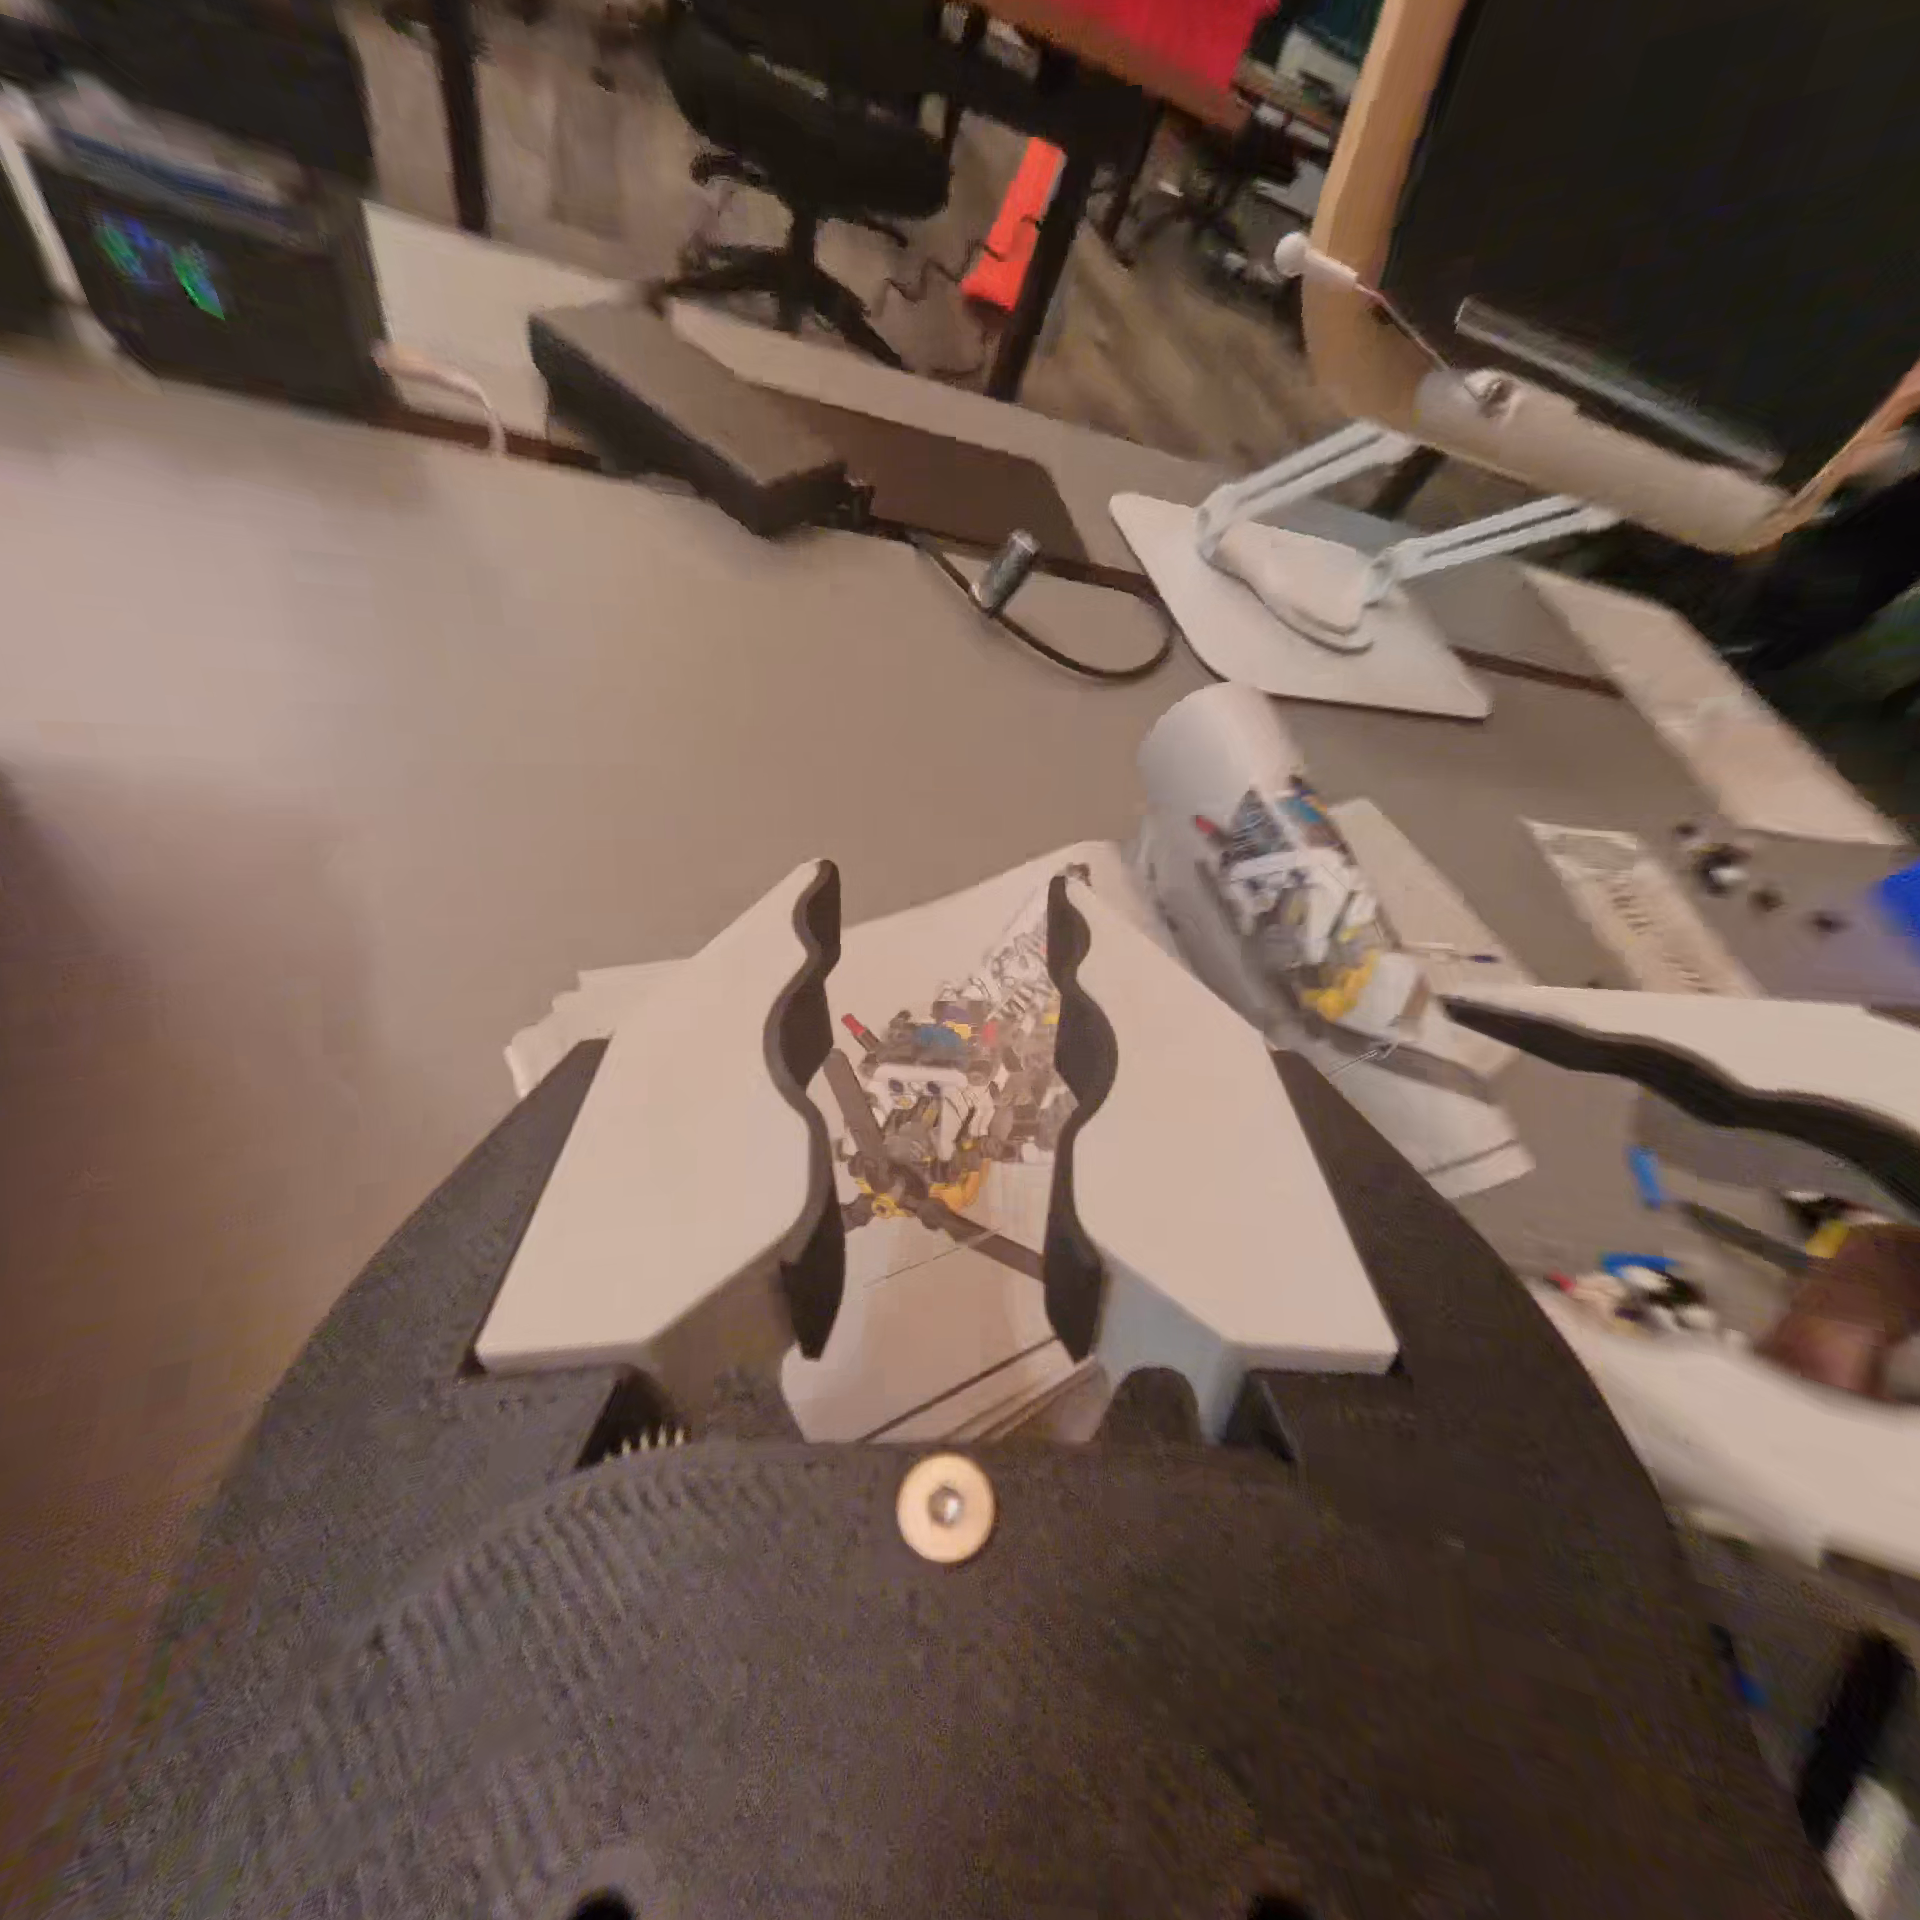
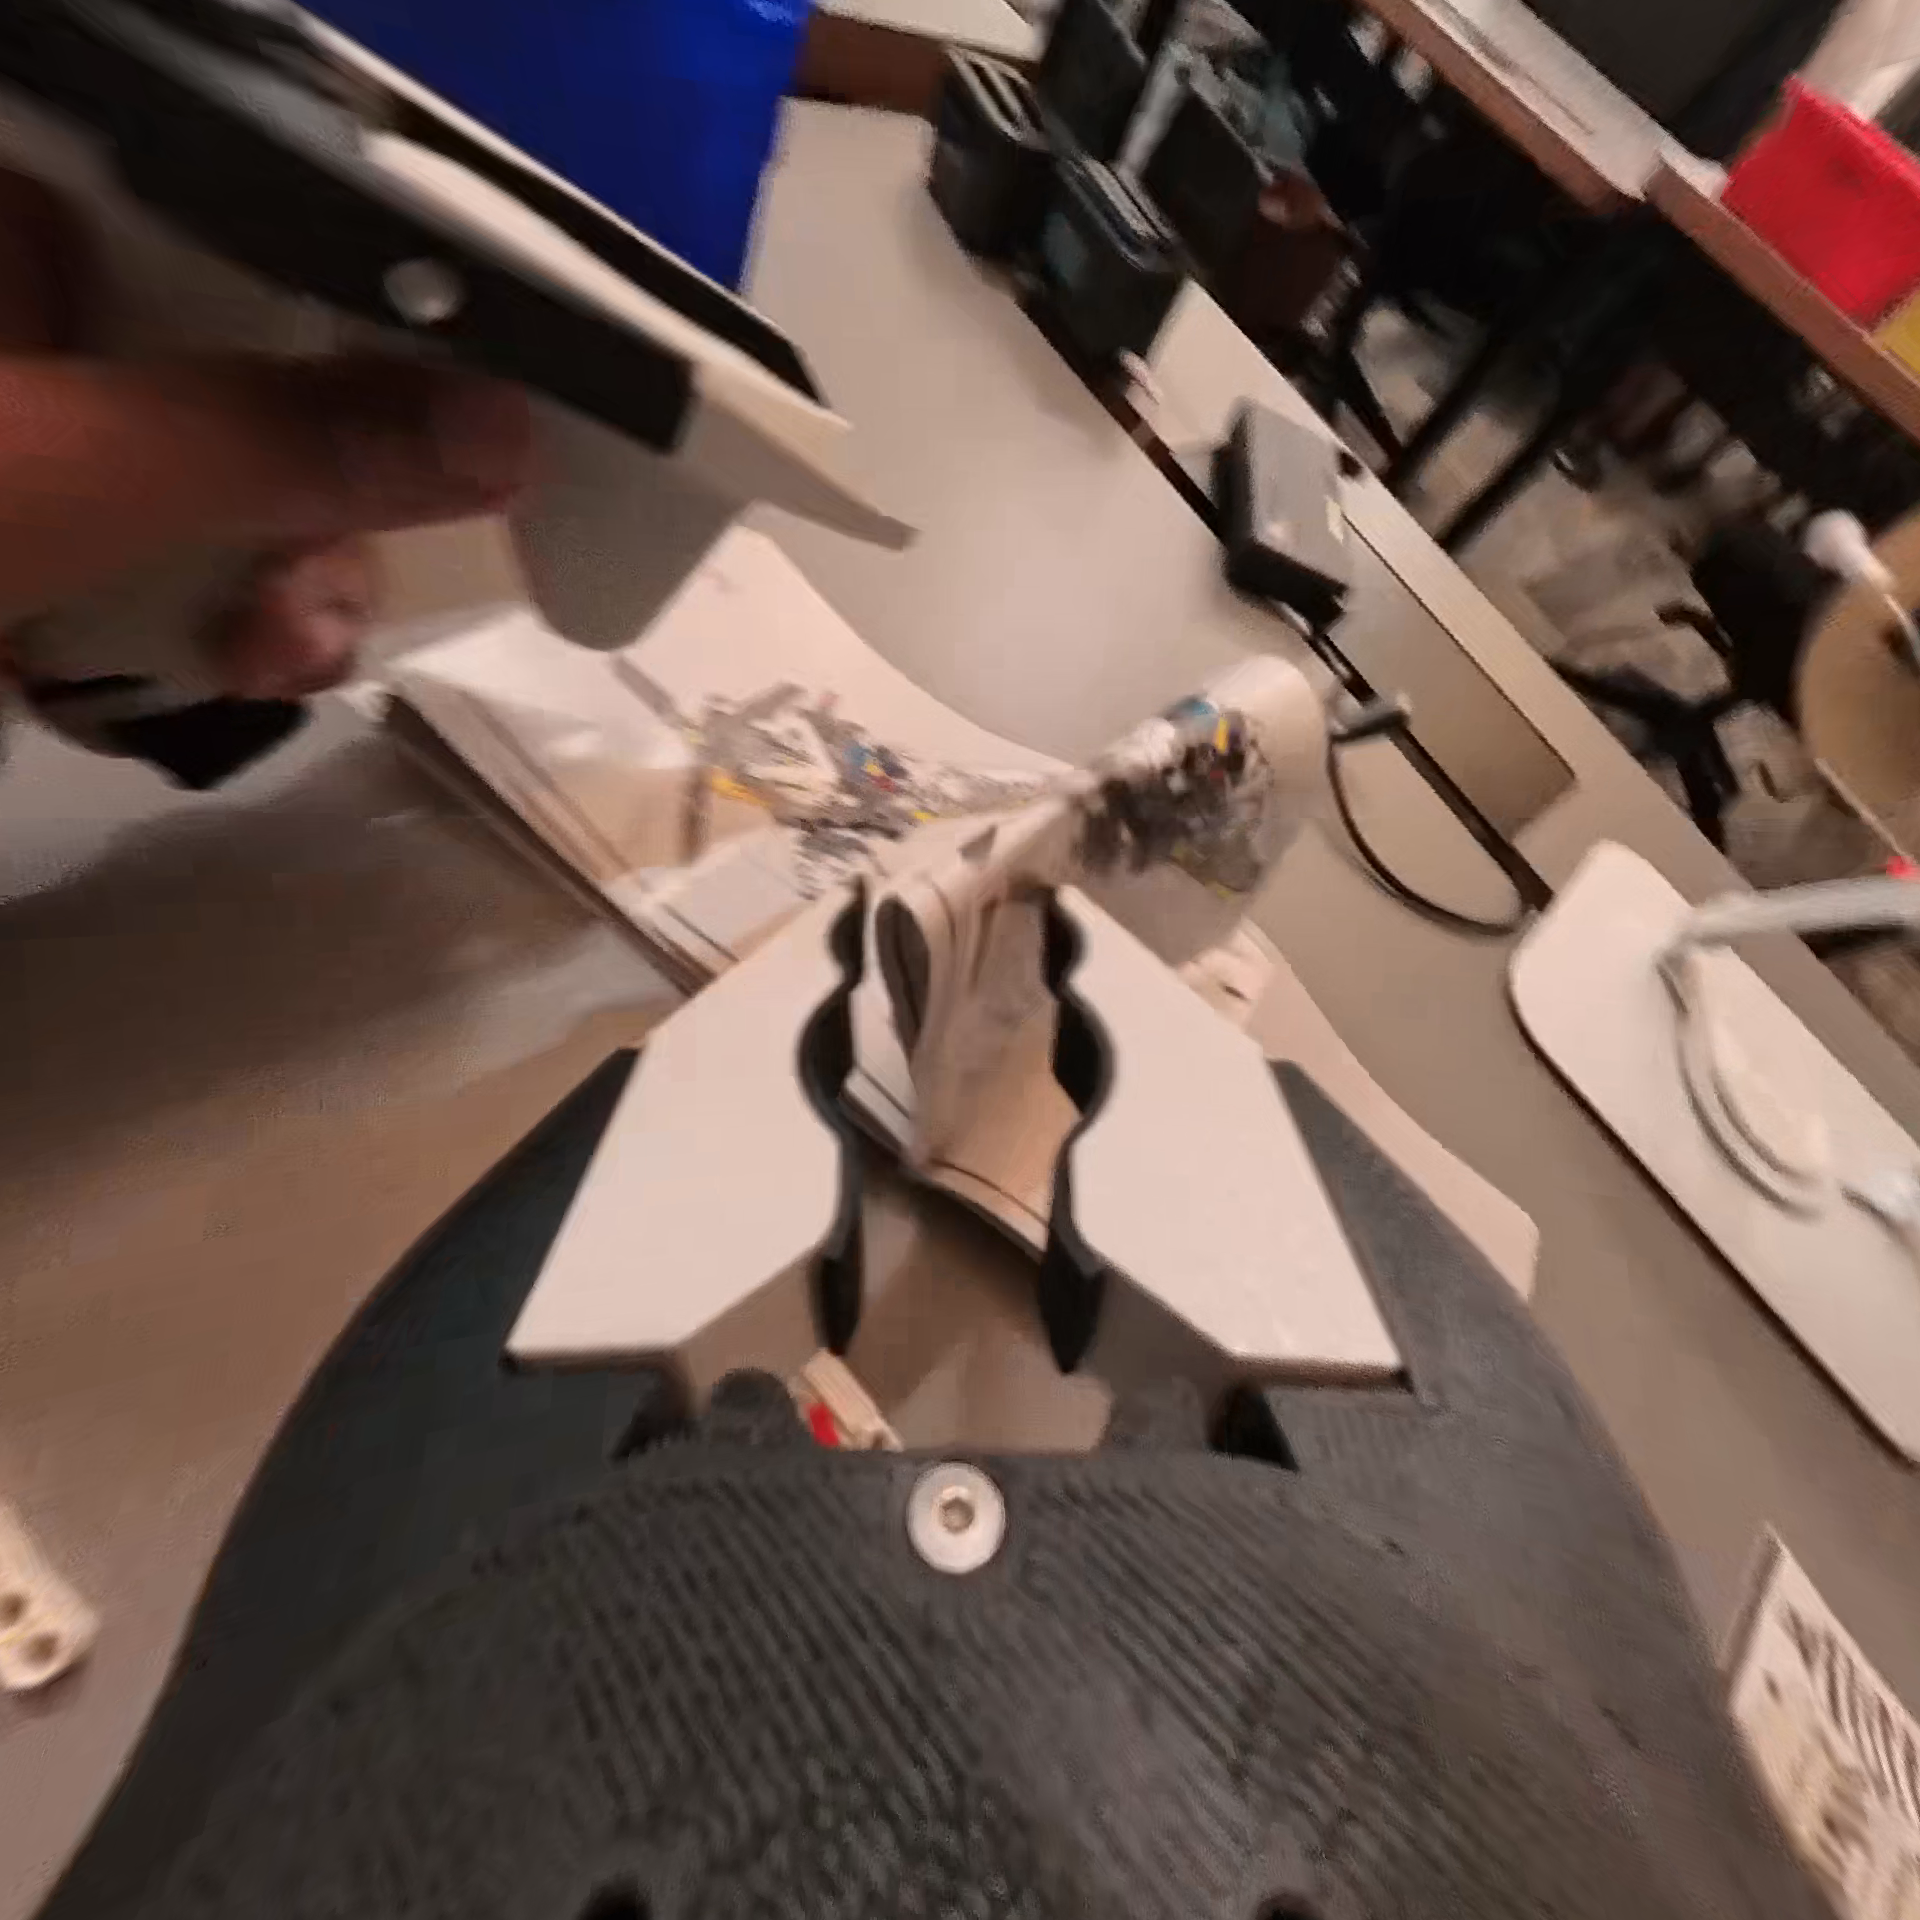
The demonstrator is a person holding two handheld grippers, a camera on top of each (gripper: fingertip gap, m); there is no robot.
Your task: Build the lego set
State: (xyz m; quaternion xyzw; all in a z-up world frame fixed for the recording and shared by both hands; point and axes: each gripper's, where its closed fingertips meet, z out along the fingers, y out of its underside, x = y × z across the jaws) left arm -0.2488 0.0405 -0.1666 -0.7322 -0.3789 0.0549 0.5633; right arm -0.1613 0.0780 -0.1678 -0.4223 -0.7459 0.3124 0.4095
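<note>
The open instruction booklet (image 1: 935,1039) lies on the grey table and shows a printed picture of the model. In the left wrist view my left gripper (image 1: 943,883) hovers over it, open and empty. My right gripper (image 2: 954,914) has a bunch of lifted booklet pages (image 2: 966,1039) filling the gap between its jaws. These pages curl up and over to the right (image 1: 1226,790). One of its fingers (image 1: 1662,1049) reaches in from the right. Loose lego pieces (image 1: 1642,1288) lie at the right, next to a hand (image 1: 1839,1320). Both views are blurred.
A white stand with a flat base (image 1: 1299,623) sits behind the booklet, also in the right wrist view (image 2: 1714,1091). A black power brick (image 1: 675,416) and its cable lie at the table's back. A patterned sheet (image 1: 1631,904) lies at the right. Office chairs stand beyond. The black power brick (image 1: 675,416) sits 30 centimeters or so from the ends of my left fingers. It is also in sight in the right wrist view (image 2: 1260,492).
</note>
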